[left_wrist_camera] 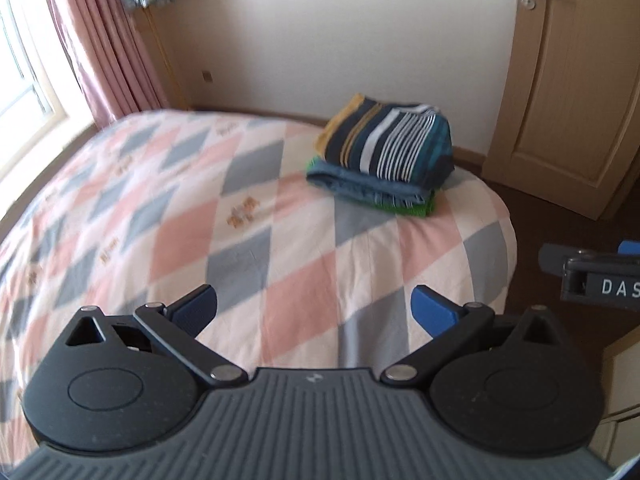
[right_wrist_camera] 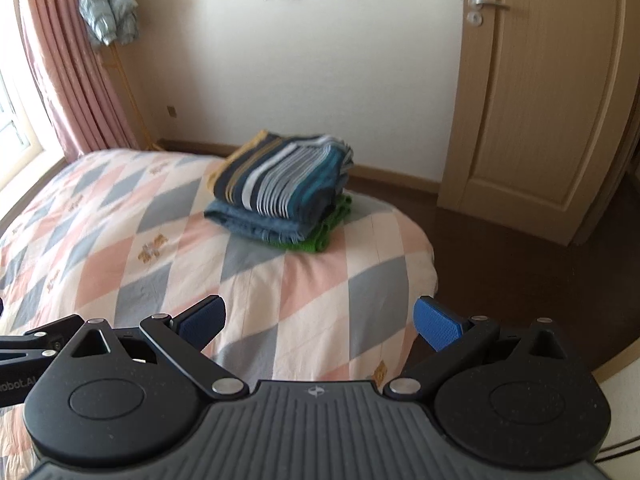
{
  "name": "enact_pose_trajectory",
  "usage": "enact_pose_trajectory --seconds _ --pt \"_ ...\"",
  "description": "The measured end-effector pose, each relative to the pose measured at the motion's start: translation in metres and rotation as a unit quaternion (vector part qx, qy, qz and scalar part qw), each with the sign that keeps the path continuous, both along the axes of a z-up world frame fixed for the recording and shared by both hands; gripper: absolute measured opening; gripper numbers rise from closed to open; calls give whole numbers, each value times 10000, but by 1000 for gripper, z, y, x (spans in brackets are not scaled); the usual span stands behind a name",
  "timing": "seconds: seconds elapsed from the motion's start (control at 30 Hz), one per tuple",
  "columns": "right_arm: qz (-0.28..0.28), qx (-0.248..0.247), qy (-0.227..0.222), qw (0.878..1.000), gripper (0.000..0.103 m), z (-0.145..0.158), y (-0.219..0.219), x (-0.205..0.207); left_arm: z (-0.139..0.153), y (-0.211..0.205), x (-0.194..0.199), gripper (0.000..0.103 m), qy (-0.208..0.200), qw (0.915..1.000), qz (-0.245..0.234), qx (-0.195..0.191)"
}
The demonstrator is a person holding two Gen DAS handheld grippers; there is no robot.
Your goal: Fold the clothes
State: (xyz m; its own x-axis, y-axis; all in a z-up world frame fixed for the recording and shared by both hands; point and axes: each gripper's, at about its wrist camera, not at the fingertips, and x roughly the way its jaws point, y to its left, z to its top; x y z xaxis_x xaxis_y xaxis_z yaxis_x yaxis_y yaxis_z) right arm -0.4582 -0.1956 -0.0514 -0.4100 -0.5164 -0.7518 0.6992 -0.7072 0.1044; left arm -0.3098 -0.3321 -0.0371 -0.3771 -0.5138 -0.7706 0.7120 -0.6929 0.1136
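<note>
Over the pink-and-grey diamond-patterned bedsheet (left_wrist_camera: 280,248), the left gripper (left_wrist_camera: 314,308) and right gripper (right_wrist_camera: 320,320) both gape wide, holding nothing. A folded stack of striped, blue and green clothes (right_wrist_camera: 284,194) sits near the bed's far corner

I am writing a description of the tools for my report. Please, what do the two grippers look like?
Both look the same. The left gripper and right gripper each have blue textured finger pads on black linkage arms with silver pivot pins, two round black housings, and a grey ribbed body with a small logo. White lettering marks their sides.

Bed (left_wrist_camera: 248,216) bare in front of both grippers; only obstacle is pile of folded clothes (left_wrist_camera: 384,156) at far right corner, nr wall (left_wrist_camera: 320,40).
</note>
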Motion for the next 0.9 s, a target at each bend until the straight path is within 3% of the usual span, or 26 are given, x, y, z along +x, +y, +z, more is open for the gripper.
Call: enact_pose_trajectory --seconds 0.2,0.47,0.9 --pt "-86 204 -426 9988 103 -14 -19 -22 -13 -23 -16 102 -142 9998 135 100" --pt "81 523 -556 9970 103 -31 -53 -47 -30 -52 -40 102 -198 9987 266 393" --pt "158 886 -760 9930 103 -56 -95 -95 -54 -92 -99 102 -352 9967 94 729"
